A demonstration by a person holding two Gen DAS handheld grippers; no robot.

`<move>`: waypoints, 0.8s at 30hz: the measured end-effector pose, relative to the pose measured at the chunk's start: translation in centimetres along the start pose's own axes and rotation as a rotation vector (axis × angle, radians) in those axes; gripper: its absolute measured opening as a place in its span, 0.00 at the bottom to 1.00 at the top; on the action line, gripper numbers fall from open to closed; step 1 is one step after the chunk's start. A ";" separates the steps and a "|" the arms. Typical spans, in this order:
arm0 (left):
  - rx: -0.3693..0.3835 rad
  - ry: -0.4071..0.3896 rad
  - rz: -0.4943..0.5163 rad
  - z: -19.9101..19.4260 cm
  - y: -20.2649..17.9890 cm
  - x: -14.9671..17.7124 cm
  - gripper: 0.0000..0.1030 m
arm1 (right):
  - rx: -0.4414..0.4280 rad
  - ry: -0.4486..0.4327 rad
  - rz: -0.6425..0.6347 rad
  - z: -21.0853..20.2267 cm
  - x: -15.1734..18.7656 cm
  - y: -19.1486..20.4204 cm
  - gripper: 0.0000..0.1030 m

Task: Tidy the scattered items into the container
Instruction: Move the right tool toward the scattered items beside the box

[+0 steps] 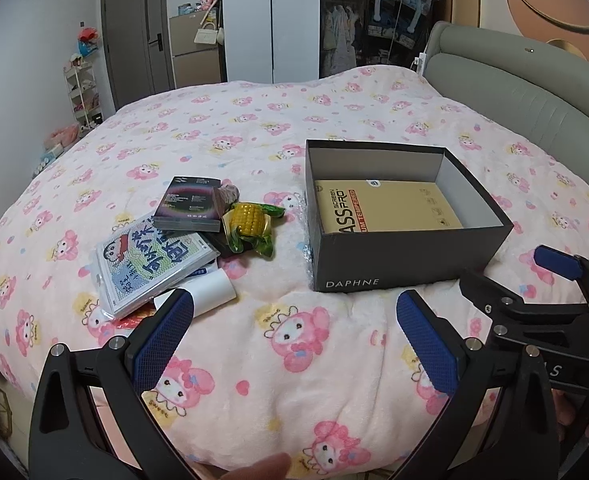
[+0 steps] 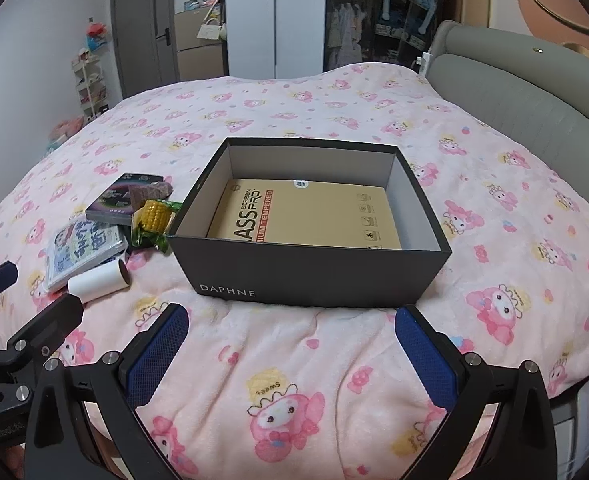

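On your far left, the scattered pile sits on the pink cartoon-print blanket [image 1: 294, 360]: a flat packet with blue Chinese lettering [image 1: 154, 268] lies on top of a white roll [image 1: 214, 292], and just behind it rests a dark boxed case [image 1: 190, 204] with a brownish wrapped item [image 1: 228, 194] at its far corner. Next comes the toy corn cob [image 1: 248, 220] in its green husk, close to the box but not touching it as far as you can see. Your left gripper [image 1: 294, 336] hovers above the blanket with its blue pads spread wide, holding nothing. Further right stands the black DAPHNE shoebox [image 2: 314, 272] (a tan screen-protector package [image 2: 306, 216] lies flat inside). Your right gripper [image 2: 292, 354] hangs before the box, likewise spread and empty.
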State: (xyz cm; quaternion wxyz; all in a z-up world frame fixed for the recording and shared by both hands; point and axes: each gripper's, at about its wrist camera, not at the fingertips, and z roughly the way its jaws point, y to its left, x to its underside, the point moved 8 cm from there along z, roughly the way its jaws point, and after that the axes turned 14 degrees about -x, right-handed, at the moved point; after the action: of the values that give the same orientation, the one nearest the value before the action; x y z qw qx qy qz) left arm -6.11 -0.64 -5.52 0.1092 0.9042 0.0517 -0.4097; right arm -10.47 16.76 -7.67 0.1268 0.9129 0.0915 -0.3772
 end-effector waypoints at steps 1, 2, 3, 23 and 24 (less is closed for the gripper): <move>0.003 0.001 -0.004 0.2 0.2 0.1 0.99 | -0.009 0.006 -0.006 0.2 0.0 0.3 1.00; 0.005 0.003 -0.008 0.3 0.5 0.1 0.99 | -0.019 0.012 -0.013 0.3 -0.1 0.5 1.00; 0.008 0.004 -0.013 0.5 0.7 0.2 0.99 | -0.028 0.018 -0.019 0.5 -0.1 0.8 1.00; -0.072 0.143 -0.296 7.1 14.6 3.8 0.80 | -0.378 0.204 -0.208 10.3 -1.5 14.8 0.61; -0.080 0.156 -0.312 7.7 15.3 4.1 0.78 | -0.379 0.214 -0.224 11.1 -1.6 15.6 0.53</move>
State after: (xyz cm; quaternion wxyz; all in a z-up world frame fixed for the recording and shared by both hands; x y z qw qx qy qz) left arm -6.25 -17.32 -11.13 0.0758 0.9092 0.2157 -0.3480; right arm -14.89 -1.57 -11.57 0.2430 0.8916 0.2742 -0.2662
